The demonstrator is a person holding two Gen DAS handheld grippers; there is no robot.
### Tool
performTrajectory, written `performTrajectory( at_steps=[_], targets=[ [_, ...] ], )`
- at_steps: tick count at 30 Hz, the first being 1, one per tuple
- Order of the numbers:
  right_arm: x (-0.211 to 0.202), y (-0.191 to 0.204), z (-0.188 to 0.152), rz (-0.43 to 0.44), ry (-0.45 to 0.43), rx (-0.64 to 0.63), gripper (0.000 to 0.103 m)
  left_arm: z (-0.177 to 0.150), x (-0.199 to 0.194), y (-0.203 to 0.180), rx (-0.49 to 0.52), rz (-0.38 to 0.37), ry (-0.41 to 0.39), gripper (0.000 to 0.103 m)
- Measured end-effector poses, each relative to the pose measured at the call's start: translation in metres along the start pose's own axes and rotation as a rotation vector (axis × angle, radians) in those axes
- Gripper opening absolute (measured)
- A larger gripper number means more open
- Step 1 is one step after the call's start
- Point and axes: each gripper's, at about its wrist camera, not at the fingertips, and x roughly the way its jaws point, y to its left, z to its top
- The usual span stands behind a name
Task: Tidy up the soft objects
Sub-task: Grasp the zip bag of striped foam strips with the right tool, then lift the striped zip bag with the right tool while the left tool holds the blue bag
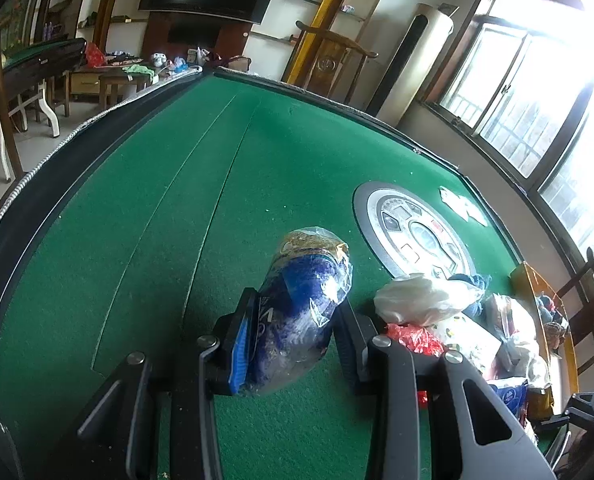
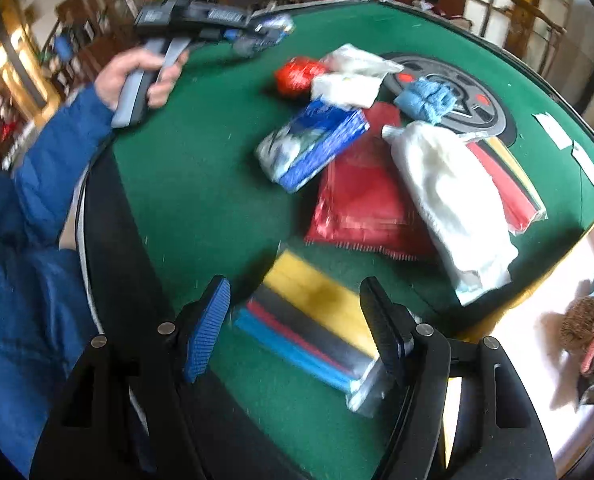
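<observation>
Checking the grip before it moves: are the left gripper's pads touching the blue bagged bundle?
Touching. The left wrist view shows the left gripper with both pads pressed against the sides of the blue bagged bundle, which is squeezed between them.

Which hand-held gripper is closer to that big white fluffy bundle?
Right. The right hand-held gripper hovers over a striped packet, just short of the white bundle. The left hand-held gripper is across the table, beyond the pile, shut on a blue bag.

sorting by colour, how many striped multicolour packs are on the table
2: one striped pack between the right gripper's open jaws, another partly under the white cloth. More may be hidden.
</observation>
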Motion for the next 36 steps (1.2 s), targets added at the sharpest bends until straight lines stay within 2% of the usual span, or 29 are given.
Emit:
performTrajectory(
  at_steps=[2, 4, 6, 9, 12, 17, 18, 21, 24, 26, 32, 36],
  targets=[
    [0.000, 0.003, 0.001, -0.016, 0.038, -0.043, 0.068, 0.000, -0.001, -0.001, 0.001, -0.003, -0.004, 0.037],
    [-0.002, 0.013, -0.005, -0.103, 0.068, -0.139, 0.068, 0.001, 0.000, 0.000, -0.001, -0.003, -0.001, 0.037],
    [-0.002, 0.021, -0.007, -0.148, 0.093, -0.226, 0.068, 0.001, 0.001, 0.000, -0.001, -0.002, 0.003, 0.037],
    [0.000, 0.029, -0.011, -0.133, 0.149, -0.370, 0.068, 0.001, 0.001, 0.000, -0.001, -0.003, 0.001, 0.037],
    [0.010, 0.029, -0.007, -0.184, 0.208, -0.453, 0.068, 0.000, 0.002, 0.001, -0.008, -0.006, 0.005, 0.037],
    [0.027, 0.012, 0.007, -0.107, 0.277, -0.431, 0.068, 0.001, 0.002, 0.001, -0.007, -0.012, 0.010, 0.037],
    [0.027, 0.009, 0.010, -0.089, 0.272, -0.407, 0.064, 0.001, 0.002, 0.001, -0.007, -0.014, 0.009, 0.037],
    [0.033, -0.011, 0.013, 0.026, 0.273, -0.226, 0.056, 0.002, 0.000, 0.000, -0.006, -0.021, 0.004, 0.037],
    [0.028, -0.005, 0.009, -0.024, 0.193, -0.165, 0.048, 0.001, -0.001, -0.001, -0.002, -0.029, 0.002, 0.037],
    [0.026, 0.001, 0.009, -0.035, 0.126, -0.103, 0.048, 0.001, -0.001, -0.002, 0.002, -0.034, -0.001, 0.037],
    [0.017, 0.015, 0.009, 0.083, -0.077, 0.082, 0.045, 0.000, -0.001, 0.002, -0.005, -0.050, 0.008, 0.037],
    [0.003, 0.008, 0.018, 0.140, -0.194, 0.173, 0.045, 0.001, -0.003, 0.001, -0.001, -0.060, 0.001, 0.037]
  ],
)
